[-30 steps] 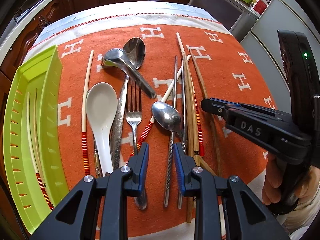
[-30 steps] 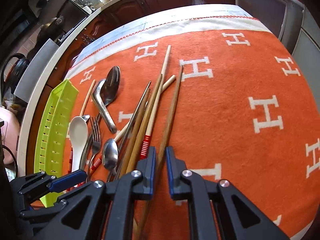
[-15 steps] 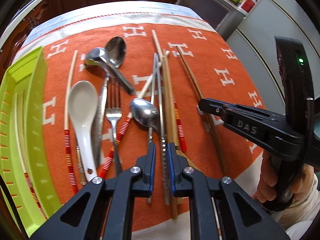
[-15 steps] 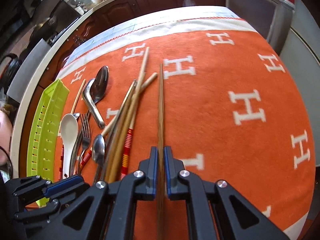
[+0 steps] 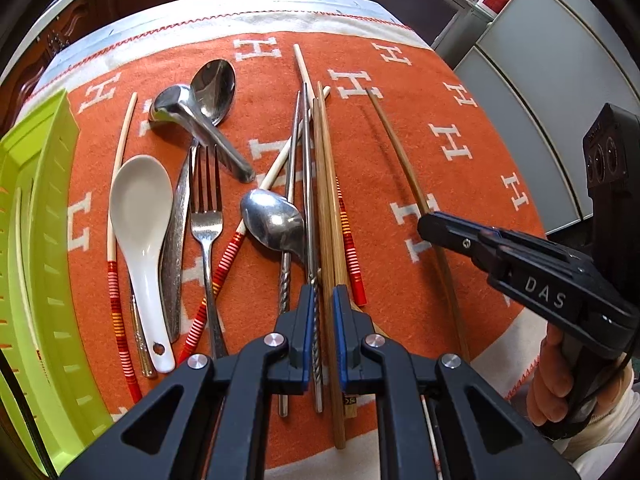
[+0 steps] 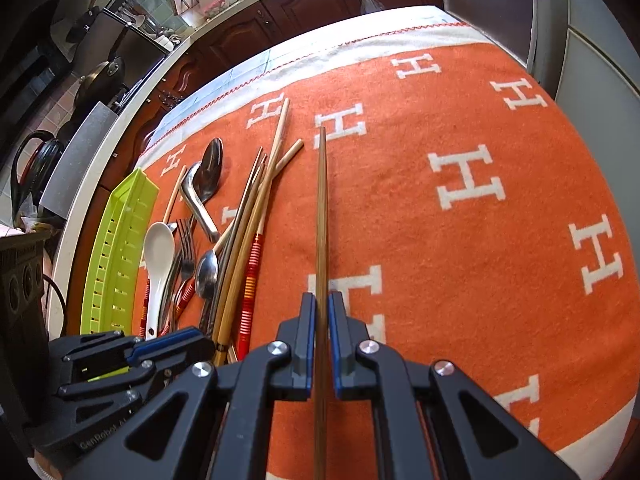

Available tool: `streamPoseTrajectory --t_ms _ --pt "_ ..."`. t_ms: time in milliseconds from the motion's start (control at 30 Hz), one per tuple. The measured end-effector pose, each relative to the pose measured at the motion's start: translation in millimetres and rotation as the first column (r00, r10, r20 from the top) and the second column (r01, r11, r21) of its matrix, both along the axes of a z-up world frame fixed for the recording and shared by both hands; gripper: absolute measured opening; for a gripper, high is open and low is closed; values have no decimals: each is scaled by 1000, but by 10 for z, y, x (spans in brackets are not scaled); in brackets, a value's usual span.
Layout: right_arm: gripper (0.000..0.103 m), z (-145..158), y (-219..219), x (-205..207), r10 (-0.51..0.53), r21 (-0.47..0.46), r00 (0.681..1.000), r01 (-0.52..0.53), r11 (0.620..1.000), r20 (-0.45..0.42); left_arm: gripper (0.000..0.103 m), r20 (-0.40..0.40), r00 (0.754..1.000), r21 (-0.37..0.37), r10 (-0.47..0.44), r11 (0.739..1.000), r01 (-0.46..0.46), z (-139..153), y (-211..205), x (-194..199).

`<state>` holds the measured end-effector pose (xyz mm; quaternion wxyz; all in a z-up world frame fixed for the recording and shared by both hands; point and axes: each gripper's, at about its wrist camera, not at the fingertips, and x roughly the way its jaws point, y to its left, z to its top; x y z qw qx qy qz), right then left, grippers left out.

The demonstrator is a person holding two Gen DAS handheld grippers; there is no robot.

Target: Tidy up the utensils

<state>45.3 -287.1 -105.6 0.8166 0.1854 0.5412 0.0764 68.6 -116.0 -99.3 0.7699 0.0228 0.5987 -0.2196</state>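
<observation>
Spoons, a fork (image 5: pixel 206 216), metal and wooden chopsticks lie in a pile on the orange cloth (image 5: pixel 400 128). My left gripper (image 5: pixel 321 300) is nearly shut around a metal chopstick (image 5: pixel 307 184) and a wooden chopstick (image 5: pixel 326 200) at their near ends. My right gripper (image 6: pixel 319 308) is shut on a dark brown chopstick (image 6: pixel 321 208), which points straight ahead, lifted off the cloth; it also shows in the left wrist view (image 5: pixel 404 168). A white ceramic spoon (image 5: pixel 140 216) lies left of the fork.
A lime green slotted tray (image 5: pixel 36 240) sits at the cloth's left edge with a chopstick in it; it also shows in the right wrist view (image 6: pixel 120 248). Cabinets and a counter lie beyond the table; grey appliances stand at the right.
The left gripper moved right and closed from open to around the metal and wooden chopsticks. The right gripper closed on the brown chopstick and raised it, turning it straight ahead.
</observation>
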Motion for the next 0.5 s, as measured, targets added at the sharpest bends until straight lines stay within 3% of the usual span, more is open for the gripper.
streamPoseTrajectory --t_ms 500 --pt "6 -79 -9 -86 11 34 1000 -10 999 -20 7 48 999 46 -10 999 8 31 -163 138"
